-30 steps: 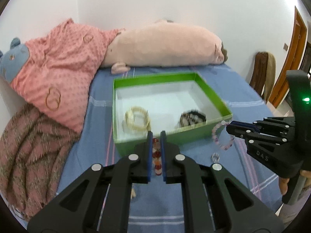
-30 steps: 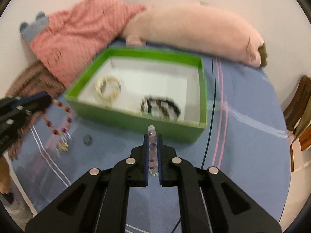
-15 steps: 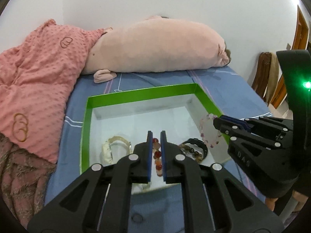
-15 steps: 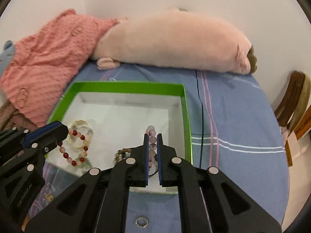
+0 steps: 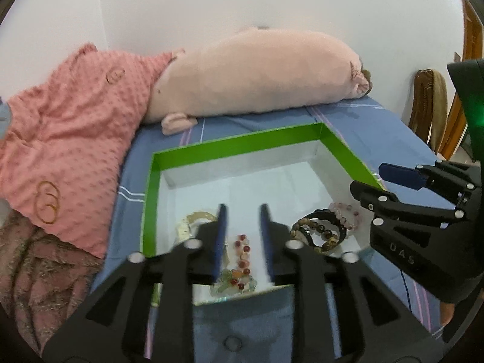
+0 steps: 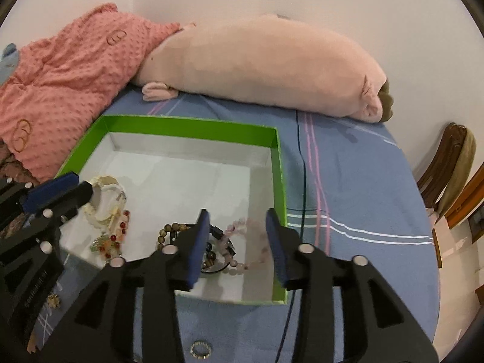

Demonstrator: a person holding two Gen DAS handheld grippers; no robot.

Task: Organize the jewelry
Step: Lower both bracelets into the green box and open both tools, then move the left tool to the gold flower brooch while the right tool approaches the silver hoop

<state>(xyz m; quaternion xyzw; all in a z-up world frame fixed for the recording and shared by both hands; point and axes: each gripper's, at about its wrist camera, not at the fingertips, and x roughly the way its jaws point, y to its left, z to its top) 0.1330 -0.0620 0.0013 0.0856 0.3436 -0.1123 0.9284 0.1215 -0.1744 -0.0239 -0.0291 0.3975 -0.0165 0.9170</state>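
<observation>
A green box point(image 5: 242, 142) point(image 6: 187, 124) with a white floor lies on the blue bed sheet. My left gripper point(image 5: 242, 233) point(image 6: 80, 187) hovers over the box's near left part, its jaws opening. The red bead bracelet point(image 5: 242, 249) point(image 6: 116, 237) lies loose on the floor below them. My right gripper point(image 6: 239, 236) point(image 5: 375, 180) hovers over the near right part, its jaws also opening, with the pale pink bead bracelet point(image 6: 251, 243) point(image 5: 348, 211) lying free beneath. Also in the box are a cream bracelet point(image 6: 106, 199) and a dark and brown beaded bracelet point(image 5: 320, 233).
A small ring point(image 6: 200, 349) rests on the sheet in front of the box. A long pink plush pig point(image 5: 257, 75) lies along the wall behind it. A pink dotted blanket point(image 5: 66, 127) is piled at the left, and a wooden chair point(image 6: 447, 163) stands at the right.
Both grippers came forward over the box while shut on their bracelets. Their jaws have now parted, and the red and the pink bracelets have dropped onto the box floor.
</observation>
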